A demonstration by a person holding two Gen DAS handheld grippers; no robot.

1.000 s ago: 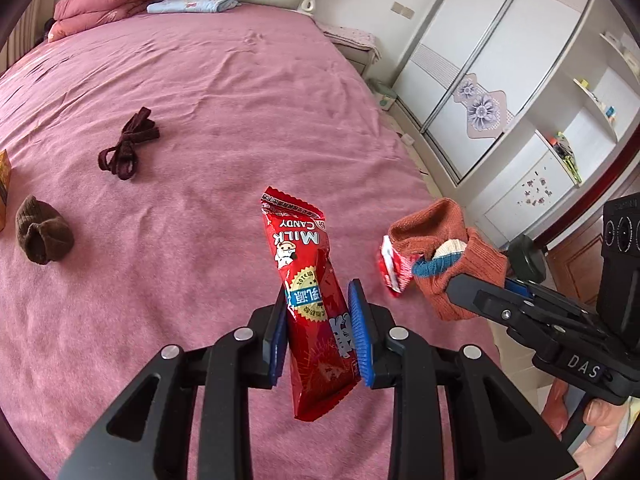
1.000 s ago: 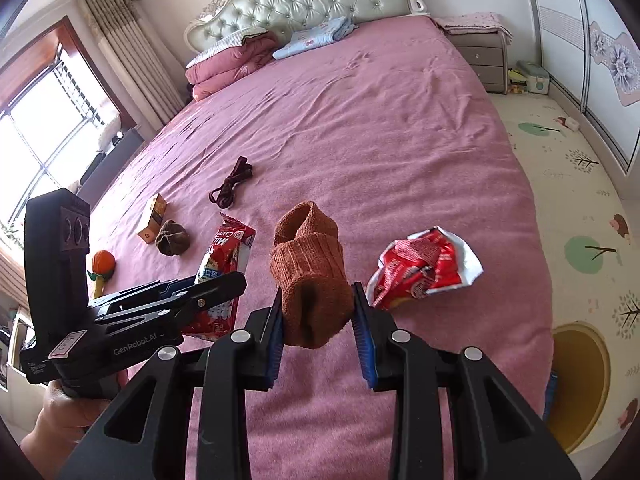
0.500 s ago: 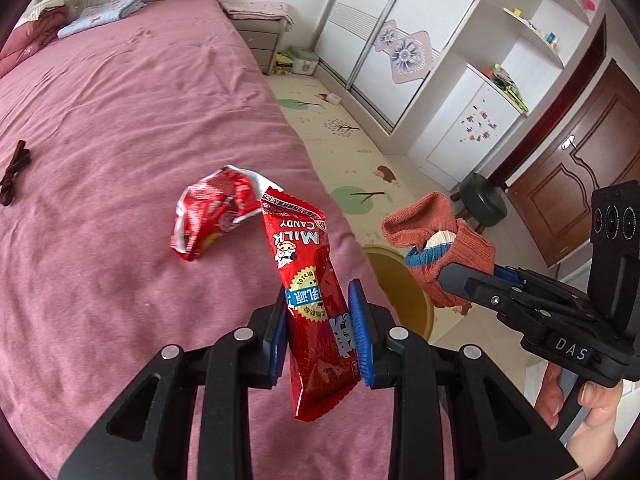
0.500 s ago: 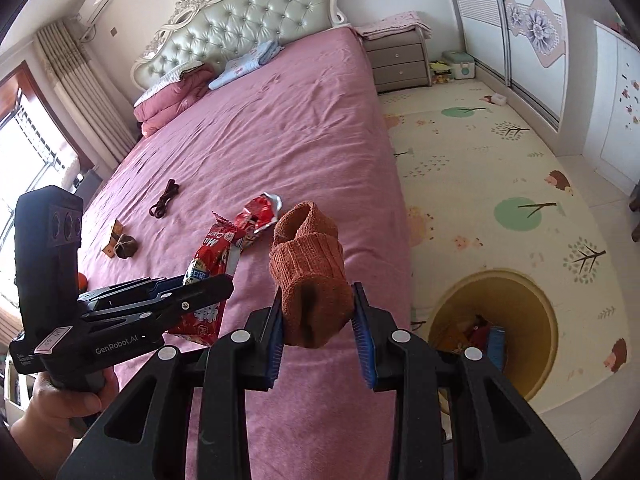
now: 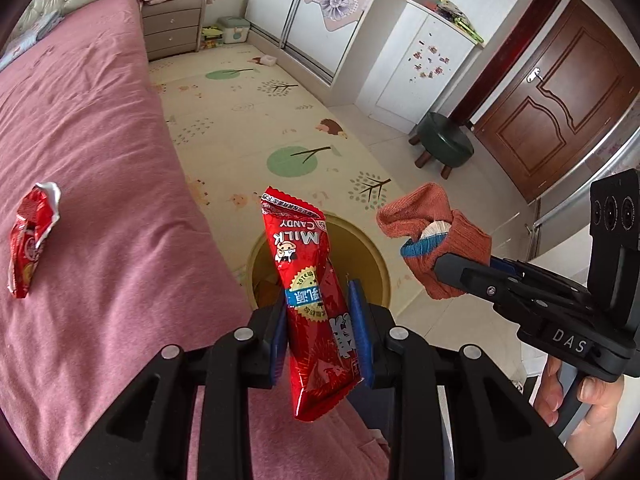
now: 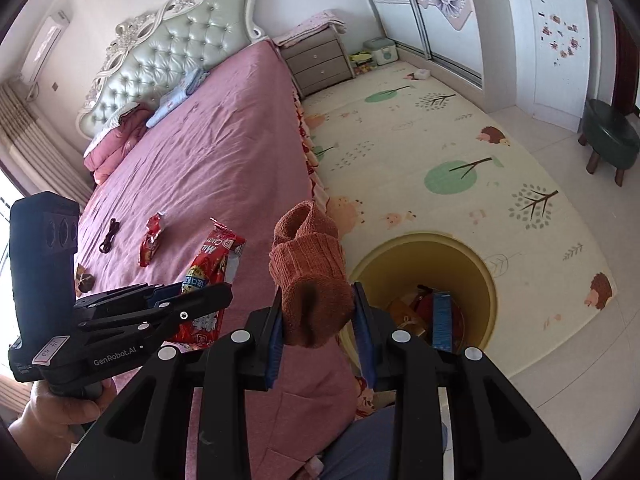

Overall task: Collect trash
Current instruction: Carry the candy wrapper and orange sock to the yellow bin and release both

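Since a second ago I had swung both claws off the pink bed (image 5: 100, 152) until they hung past its edge above the round yellow bin (image 6: 486, 280) on the foam play mat (image 6: 440, 128), with bare floor all round the rim. My left gripper (image 5: 320, 316) pinched the glossy red milk candy wrapper (image 5: 310, 280) upright over the bin mouth, while my right gripper (image 6: 316, 316) squeezed the ribbed orange sock (image 6: 310, 276). A second, crumpled red wrapper (image 5: 30, 232) lay back on the bedspread, well apart.
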